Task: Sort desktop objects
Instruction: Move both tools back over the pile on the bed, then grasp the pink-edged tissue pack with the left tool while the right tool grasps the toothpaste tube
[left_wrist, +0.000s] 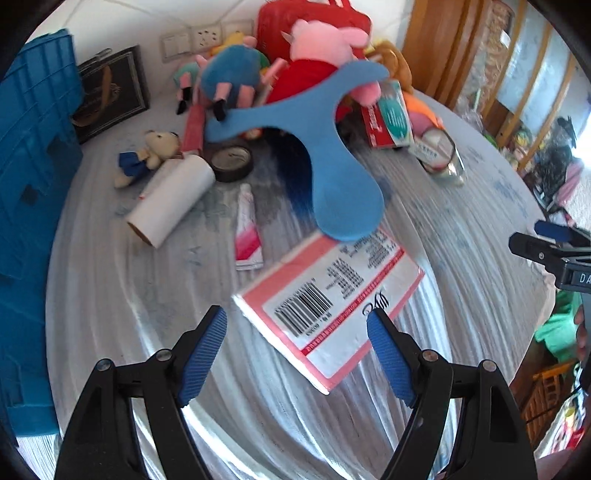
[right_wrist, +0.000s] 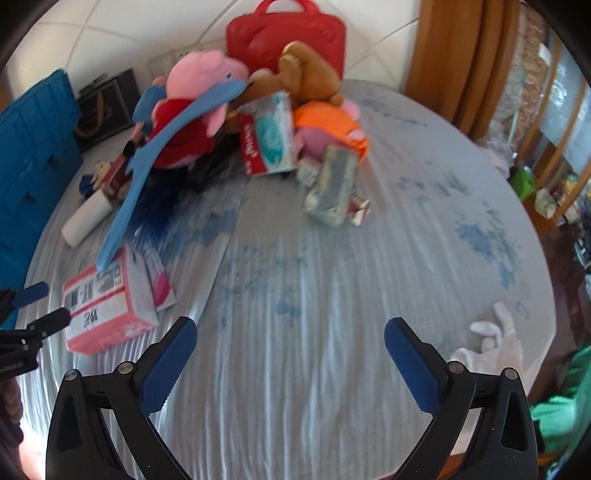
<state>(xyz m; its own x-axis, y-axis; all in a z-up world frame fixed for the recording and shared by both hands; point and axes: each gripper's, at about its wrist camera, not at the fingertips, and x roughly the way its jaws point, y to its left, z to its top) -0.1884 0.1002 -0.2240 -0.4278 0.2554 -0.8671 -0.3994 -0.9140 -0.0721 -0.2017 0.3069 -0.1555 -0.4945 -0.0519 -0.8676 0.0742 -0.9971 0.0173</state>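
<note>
My left gripper (left_wrist: 297, 325) is open, its jaws standing either side of the near corner of a pink tissue pack (left_wrist: 332, 302) with a barcode label, lying flat on the round table (left_wrist: 147, 295). A blue brush (left_wrist: 325, 162) with dark bristles leans over the pack's far end. The pack also shows in the right wrist view (right_wrist: 103, 306), where the left gripper (right_wrist: 40, 306) sits at the far left. My right gripper (right_wrist: 290, 332) is open and empty above bare tablecloth. Plush toys (left_wrist: 317, 48) are piled at the back.
A blue crate (left_wrist: 33, 184) stands at the left. A white roll (left_wrist: 173, 199), pink tube (left_wrist: 247, 232), tape roll (left_wrist: 231, 162), small bear (left_wrist: 147, 155), tissue box (right_wrist: 269, 136), clear pack (right_wrist: 332, 188), red case (right_wrist: 288, 37) and white glove (right_wrist: 495, 343) lie on the table.
</note>
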